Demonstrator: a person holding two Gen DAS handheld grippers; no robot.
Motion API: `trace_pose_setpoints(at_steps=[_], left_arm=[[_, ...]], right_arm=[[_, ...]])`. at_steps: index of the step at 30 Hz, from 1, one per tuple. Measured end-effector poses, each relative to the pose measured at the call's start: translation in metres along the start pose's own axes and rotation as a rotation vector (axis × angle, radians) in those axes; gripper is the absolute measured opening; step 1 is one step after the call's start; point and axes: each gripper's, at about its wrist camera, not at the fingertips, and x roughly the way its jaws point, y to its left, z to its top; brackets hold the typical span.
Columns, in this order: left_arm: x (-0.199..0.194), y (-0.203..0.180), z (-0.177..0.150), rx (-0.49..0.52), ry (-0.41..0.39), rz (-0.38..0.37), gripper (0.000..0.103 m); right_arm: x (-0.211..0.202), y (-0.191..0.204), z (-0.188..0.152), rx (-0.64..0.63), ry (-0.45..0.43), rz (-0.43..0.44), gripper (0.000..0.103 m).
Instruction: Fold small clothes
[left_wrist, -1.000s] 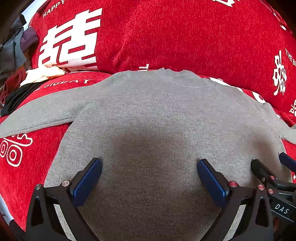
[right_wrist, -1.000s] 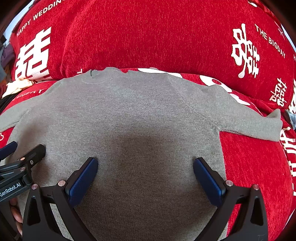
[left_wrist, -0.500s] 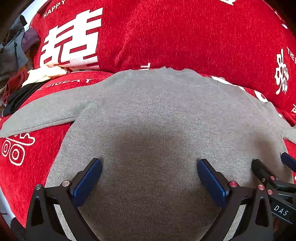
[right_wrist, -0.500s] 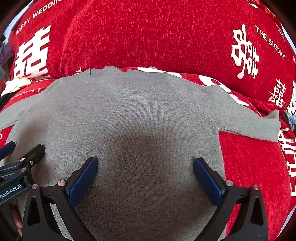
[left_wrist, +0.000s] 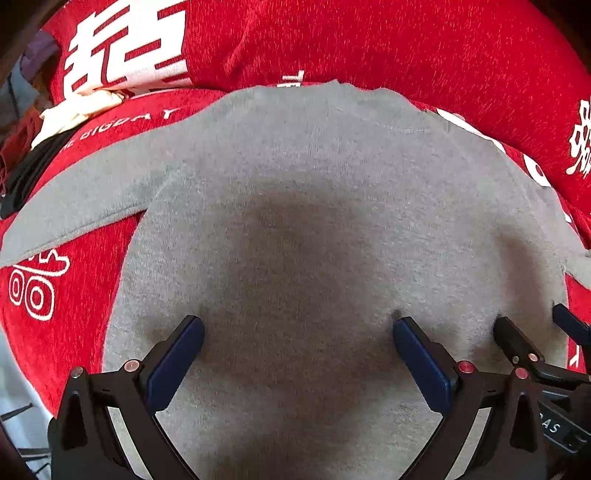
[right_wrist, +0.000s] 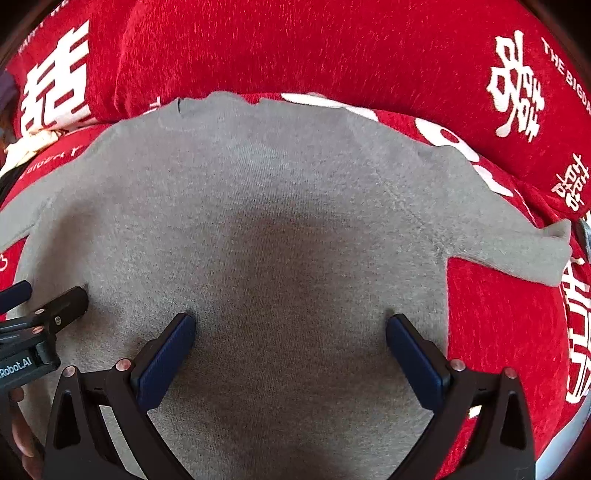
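Left wrist view: grey sweater (left_wrist: 314, 229) spread flat, back up, on red printed sofa cover (left_wrist: 66, 325), neck toward 12 o'clock against the red backrest cushion (left_wrist: 369, 40). Left gripper (left_wrist: 297, 343) jaws spread wide, holding nothing, blue pads low over the lower body of the sweater; whether they touch the knit, cannot tell. Left sleeve (left_wrist: 85, 199) runs out to 9 o'clock, laid straight. Right gripper's tips enter at 4 o'clock, just beside the left one. Pile of other clothes (left_wrist: 55, 118) at 10 o'clock, well apart.

Right wrist view: same sweater fills the centre, collar at 11–12 o'clock. Right gripper (right_wrist: 290, 339) also wide, empty, pads low over the hem-side fabric. Right sleeve (right_wrist: 517, 243) stretches to 3 o'clock, cuff on the red cover. Left gripper body visible at 8–9 o'clock, a bit of the person's hand (right_wrist: 20, 435) below it.

Judgement: garment is laid flat with sleeves out so folds land clean; both grippers sit side by side low on the body, probably smoothing it or lining up before a first fold. No fold made yet; next likely a sleeve or side grab.
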Motion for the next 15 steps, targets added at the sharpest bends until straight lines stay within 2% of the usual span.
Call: trace_pose_setpoints(at_steps=[5, 11, 15], left_arm=[[-0.011, -0.008, 0.000, 0.016, 0.005, 0.002, 0.103], [-0.032, -0.014, 0.006, 0.017, -0.021, -0.011, 0.103], [-0.043, -0.030, 0.015, 0.036, -0.044, -0.017, 0.103]], right_arm=[[-0.005, 0.000, 0.001, -0.016, 0.019, 0.014, 0.103], [-0.027, -0.006, -0.004, -0.019, -0.046, 0.051, 0.103], [-0.043, -0.018, -0.004, -0.017, -0.090, 0.044, 0.103]])
